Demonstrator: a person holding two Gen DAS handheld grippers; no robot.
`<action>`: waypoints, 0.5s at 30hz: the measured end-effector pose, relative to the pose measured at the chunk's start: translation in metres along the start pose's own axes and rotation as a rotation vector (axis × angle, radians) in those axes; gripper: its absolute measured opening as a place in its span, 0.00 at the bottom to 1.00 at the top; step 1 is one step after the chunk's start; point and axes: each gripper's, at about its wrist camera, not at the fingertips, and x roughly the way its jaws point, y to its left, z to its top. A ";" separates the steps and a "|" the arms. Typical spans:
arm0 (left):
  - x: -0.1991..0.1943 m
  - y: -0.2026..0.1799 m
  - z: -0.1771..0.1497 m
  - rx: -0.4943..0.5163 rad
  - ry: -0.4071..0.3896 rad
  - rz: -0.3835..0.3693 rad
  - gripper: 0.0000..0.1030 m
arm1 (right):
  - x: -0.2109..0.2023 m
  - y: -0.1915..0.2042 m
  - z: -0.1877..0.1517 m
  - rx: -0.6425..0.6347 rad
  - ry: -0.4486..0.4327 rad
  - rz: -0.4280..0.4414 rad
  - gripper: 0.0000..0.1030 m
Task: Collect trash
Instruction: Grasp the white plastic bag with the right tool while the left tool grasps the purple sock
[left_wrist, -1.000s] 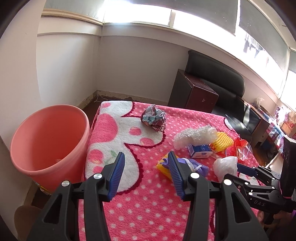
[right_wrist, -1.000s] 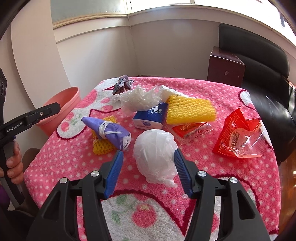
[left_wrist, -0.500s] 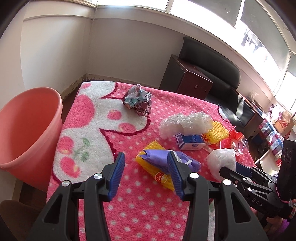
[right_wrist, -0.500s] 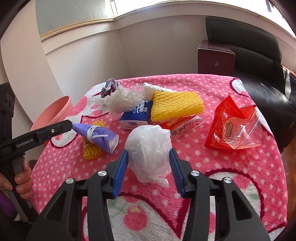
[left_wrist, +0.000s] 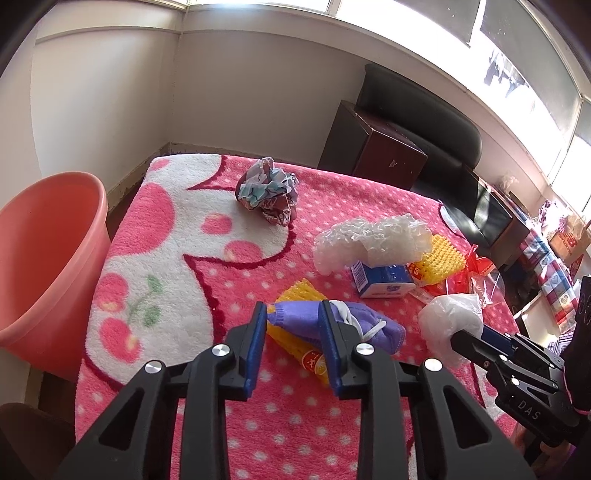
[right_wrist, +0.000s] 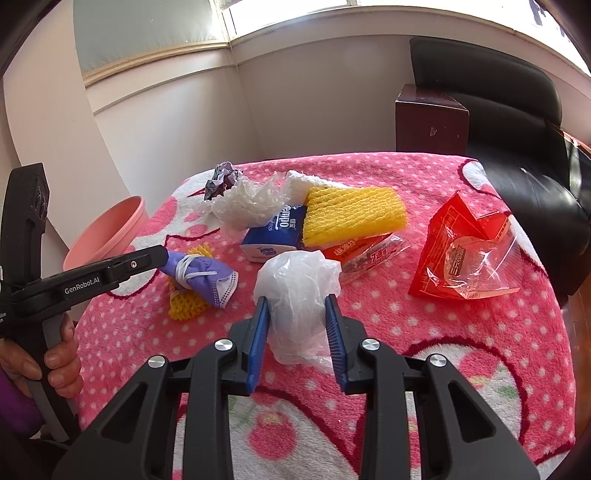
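Left claw: I see its blue pads on either side of the purple mask, the jaws closing; I cannot tell whether the pads already press on it.
Right claw: my jaws are closing around the white plastic bag, and both pads lie against its sides.
Purple mask: a rolled face mask tied with its white strap, lying across a small yellow foam net near the front left of the bench.
White plastic bag: a crumpled ball resting on the pink polka-dot blanket, just in front of the blue tissue pack.
Other trash: a big yellow foam net leans on the tissue pack, clear crinkled wrap sits behind it, a red snack wrapper peeks out underneath, and a red and clear pouch lies well apart to the right.
Far corner: a crumpled printed wrapper sits alone on the white part of the blanket.
Bucket: a pink bucket stands on the floor just beside the bench's left edge.
Hand: the person's hand grips the left handle at the frame edge.
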 end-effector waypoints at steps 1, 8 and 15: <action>-0.001 0.000 0.000 0.000 -0.006 0.000 0.23 | -0.001 0.000 0.000 -0.001 -0.003 -0.001 0.28; -0.019 -0.004 -0.002 0.023 -0.059 -0.018 0.10 | -0.002 0.001 -0.001 -0.001 -0.009 -0.004 0.25; -0.046 -0.001 0.003 0.012 -0.125 -0.038 0.06 | -0.006 0.000 0.000 0.001 -0.019 -0.008 0.25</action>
